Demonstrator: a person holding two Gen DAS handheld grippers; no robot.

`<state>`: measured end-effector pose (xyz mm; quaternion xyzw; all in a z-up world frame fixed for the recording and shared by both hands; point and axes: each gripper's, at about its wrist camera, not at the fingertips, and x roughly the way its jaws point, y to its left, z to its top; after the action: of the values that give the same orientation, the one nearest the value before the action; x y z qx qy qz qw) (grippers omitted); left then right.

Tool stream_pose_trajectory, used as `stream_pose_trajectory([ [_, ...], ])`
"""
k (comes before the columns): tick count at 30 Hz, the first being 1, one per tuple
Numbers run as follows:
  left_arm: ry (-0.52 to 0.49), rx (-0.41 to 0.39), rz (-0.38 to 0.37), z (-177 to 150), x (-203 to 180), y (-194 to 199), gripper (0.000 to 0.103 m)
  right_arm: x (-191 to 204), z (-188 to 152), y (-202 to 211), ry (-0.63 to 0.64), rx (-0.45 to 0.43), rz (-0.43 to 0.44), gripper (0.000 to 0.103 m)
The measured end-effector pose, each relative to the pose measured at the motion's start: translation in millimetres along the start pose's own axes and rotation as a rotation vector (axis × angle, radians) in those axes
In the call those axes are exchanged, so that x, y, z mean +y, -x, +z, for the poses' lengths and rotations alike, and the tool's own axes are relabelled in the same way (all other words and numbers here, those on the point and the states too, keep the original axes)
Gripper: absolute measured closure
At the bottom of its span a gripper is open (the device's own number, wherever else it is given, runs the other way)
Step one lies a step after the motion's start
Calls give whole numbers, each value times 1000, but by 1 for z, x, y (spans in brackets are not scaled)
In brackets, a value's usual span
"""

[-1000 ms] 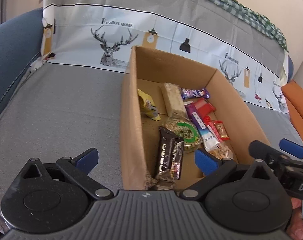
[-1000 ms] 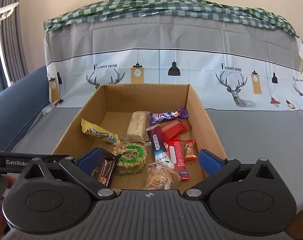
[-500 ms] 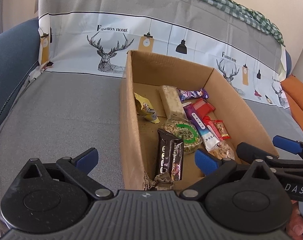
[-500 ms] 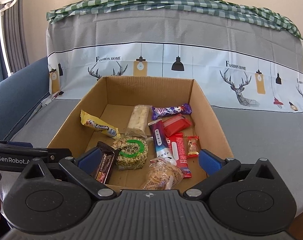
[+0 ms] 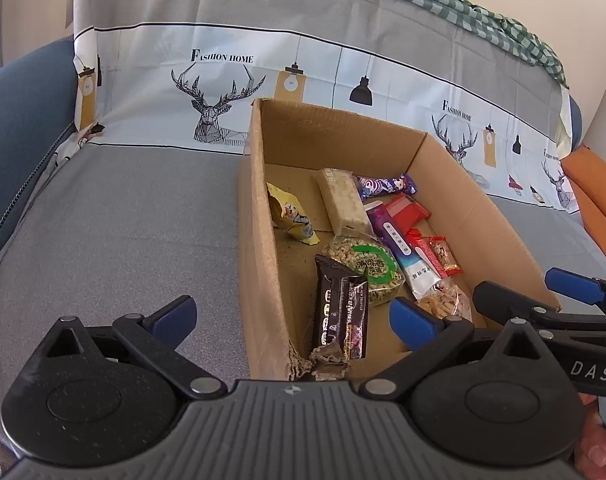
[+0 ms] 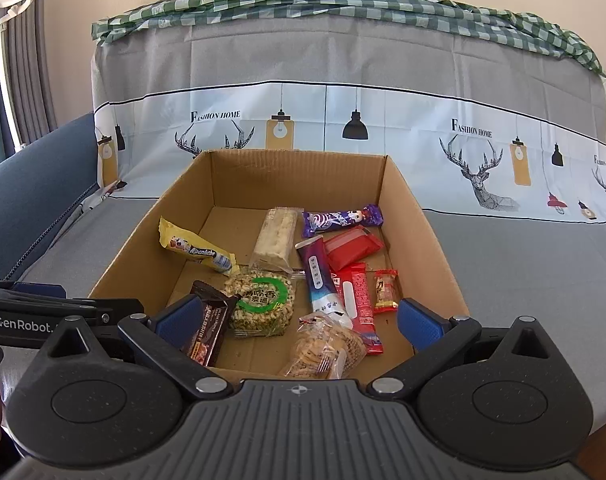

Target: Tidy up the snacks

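Cover [image 6: 463, 92] reads "FASHION HOME"; left gripper [image 6: 35, 322] reads "GenRobot"

Snack packets [image 6: 315, 276] are lying inside the cardboard box [image 6: 427, 240], which is sitting on the sofa seat [image 6: 535, 264] before its backrest [image 6: 343, 60].

The cardboard box [image 6: 419, 240] is matt brown corrugated card, its near corner torn and frayed in the left wrist view. Inside, the snack wrappers are glossy plastic film: the dark chocolate bar [image 5: 341, 312], the purple candy bar [image 6: 343, 218], the clear-wrapped cracker pack [image 6: 327, 350]. The sofa cover [image 5: 123, 232] is matt grey woven cloth. Each gripper body is matt, finely speckled black plastic with blue textured pads [image 6: 419, 324].
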<state>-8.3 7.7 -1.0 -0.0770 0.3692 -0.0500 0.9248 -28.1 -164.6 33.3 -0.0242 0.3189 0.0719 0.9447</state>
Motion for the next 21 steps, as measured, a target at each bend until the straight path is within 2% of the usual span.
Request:
stream_pose_trajectory([
  [21,-2,-3,0,1,1,0,1,0,-1,-2,-2,2,-1,1],
])
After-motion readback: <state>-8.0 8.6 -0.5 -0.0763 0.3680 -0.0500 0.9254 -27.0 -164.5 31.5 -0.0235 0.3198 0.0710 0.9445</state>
